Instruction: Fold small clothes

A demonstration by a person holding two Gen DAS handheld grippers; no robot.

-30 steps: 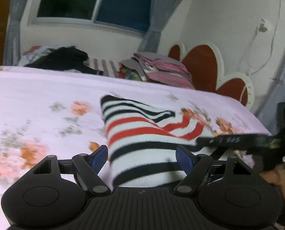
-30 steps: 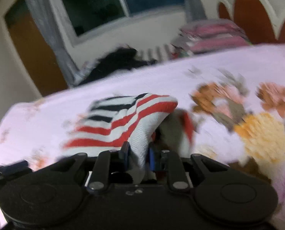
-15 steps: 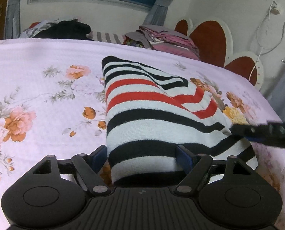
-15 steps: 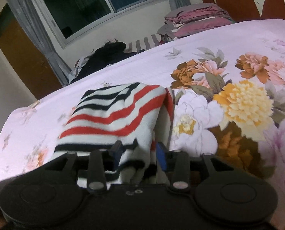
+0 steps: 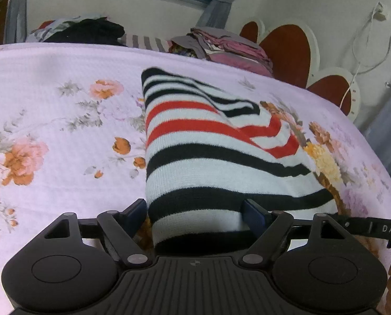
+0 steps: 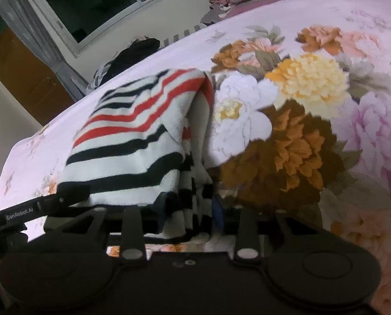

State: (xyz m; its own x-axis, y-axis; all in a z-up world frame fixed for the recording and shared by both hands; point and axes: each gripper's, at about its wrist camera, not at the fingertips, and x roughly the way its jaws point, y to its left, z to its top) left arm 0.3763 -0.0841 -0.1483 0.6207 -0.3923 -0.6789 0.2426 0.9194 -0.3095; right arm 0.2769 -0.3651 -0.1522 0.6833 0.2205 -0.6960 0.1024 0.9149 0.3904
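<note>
A folded knit garment with black, white and red stripes (image 5: 208, 162) lies on the floral pink bedsheet (image 5: 51, 105). My left gripper (image 5: 195, 211) stands wide at the garment's near edge, one finger on each side of it and the cloth filling the gap; I see no squeeze. In the right wrist view the same garment (image 6: 132, 141) shows its layered right edge. My right gripper (image 6: 190, 210) straddles those layers and its jaws are closing, the cloth hanging loosely between the pads. Each gripper's finger shows at the edge of the other's view.
At the far side of the bed lie a stack of folded pink and grey clothes (image 5: 229, 47) and a dark heap of clothes (image 5: 90, 31). A red and white headboard (image 5: 287, 50) stands at the right. A window sits in the wall behind.
My left gripper has sunk lower, around the garment's near edge. My right gripper let go of the pinched cloth and slid along the garment's right edge; the garment now lies flatter.
</note>
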